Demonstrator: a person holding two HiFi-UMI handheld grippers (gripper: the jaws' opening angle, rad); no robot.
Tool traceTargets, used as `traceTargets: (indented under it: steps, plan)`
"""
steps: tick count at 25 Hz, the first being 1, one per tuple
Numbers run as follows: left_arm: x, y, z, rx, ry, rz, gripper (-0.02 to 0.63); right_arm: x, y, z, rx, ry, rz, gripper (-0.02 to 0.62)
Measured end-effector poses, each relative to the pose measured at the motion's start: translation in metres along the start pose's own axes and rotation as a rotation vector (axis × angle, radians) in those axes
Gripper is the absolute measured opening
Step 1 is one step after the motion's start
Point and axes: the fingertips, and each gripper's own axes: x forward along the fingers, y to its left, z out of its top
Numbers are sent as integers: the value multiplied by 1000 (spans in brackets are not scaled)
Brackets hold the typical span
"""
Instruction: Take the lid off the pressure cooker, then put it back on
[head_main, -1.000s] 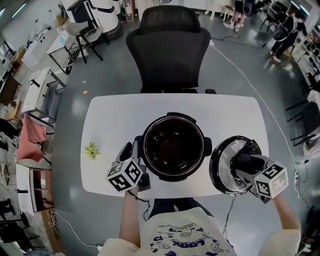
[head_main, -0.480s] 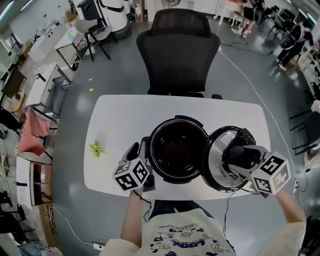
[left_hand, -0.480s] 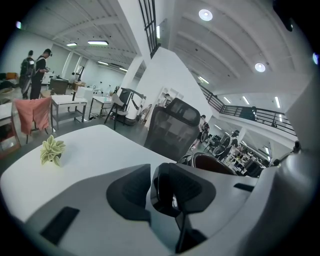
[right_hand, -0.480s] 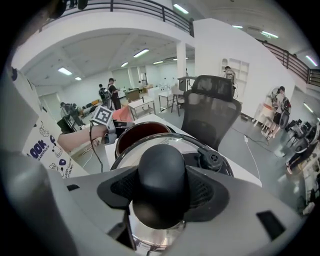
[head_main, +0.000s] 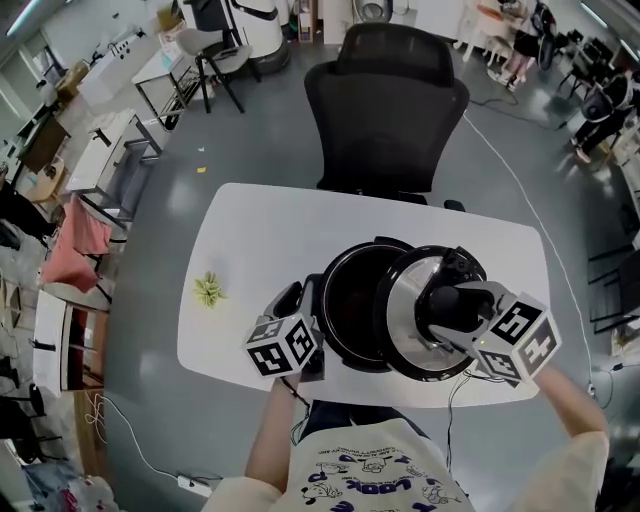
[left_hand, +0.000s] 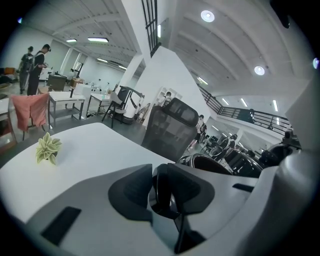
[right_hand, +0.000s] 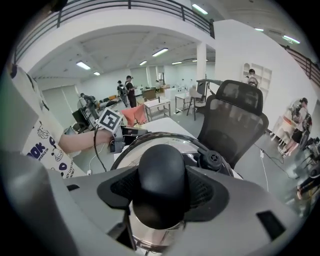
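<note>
Brushed steel lid (head_main: 400, 305) hangs over the right part of the open pressure cooker pot (head_main: 350, 300) on a white table (head_main: 250, 240), off-centre and not yet seated. The right gripper (right_hand: 161, 195) is clamped on the lid's black knob (right_hand: 161, 165). The left gripper (left_hand: 160, 195) has just been closing its jaws, which pinch the pot's black side handle (left_hand: 161, 180). Likely risk: if lowered off-centre, the lid's rim could catch the pot's edge and jam, or the rounded knob could twist in the jaws.
</note>
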Motion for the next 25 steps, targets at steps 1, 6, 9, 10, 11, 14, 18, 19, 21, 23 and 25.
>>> traceTargets:
  steps: [1, 6, 9, 10, 11, 14, 18, 19, 21, 23, 25]
  plan:
    - [1, 1, 1, -7, -1, -5, 106, 5, 1, 4, -11, 3, 8, 291]
    - [0, 6, 1, -13, 6, -25, 103, 26, 11, 21, -45, 15, 37, 291]
    - [1, 6, 2, -20, 6, -35, 101, 33, 14, 29, -62, 26, 48, 291]
    - [1, 6, 3, -22, 5, -38, 101, 35, 14, 31, -65, 31, 50, 291]
    - [2, 6, 4, -24, 4, -40, 101, 37, 15, 33, -67, 35, 52, 291]
    - [3, 8, 5, -30, 0, -39, 101, 45, 19, 37, -66, 44, 63, 291]
    - [6, 11, 7, -30, 0, -37, 101, 54, 23, 42, -60, 46, 73, 291]
    - [6, 11, 8, -30, 0, -37, 101, 56, 24, 44, -57, 44, 71, 291]
    - [7, 13, 9, -33, -2, -36, 101, 60, 25, 49, -53, 39, 64, 291]
    - [8, 14, 10, -34, -3, -36, 101, 63, 26, 52, -47, 35, 57, 291]
    - [7, 15, 11, -34, -4, -35, 101, 66, 29, 55, -42, 32, 52, 291]
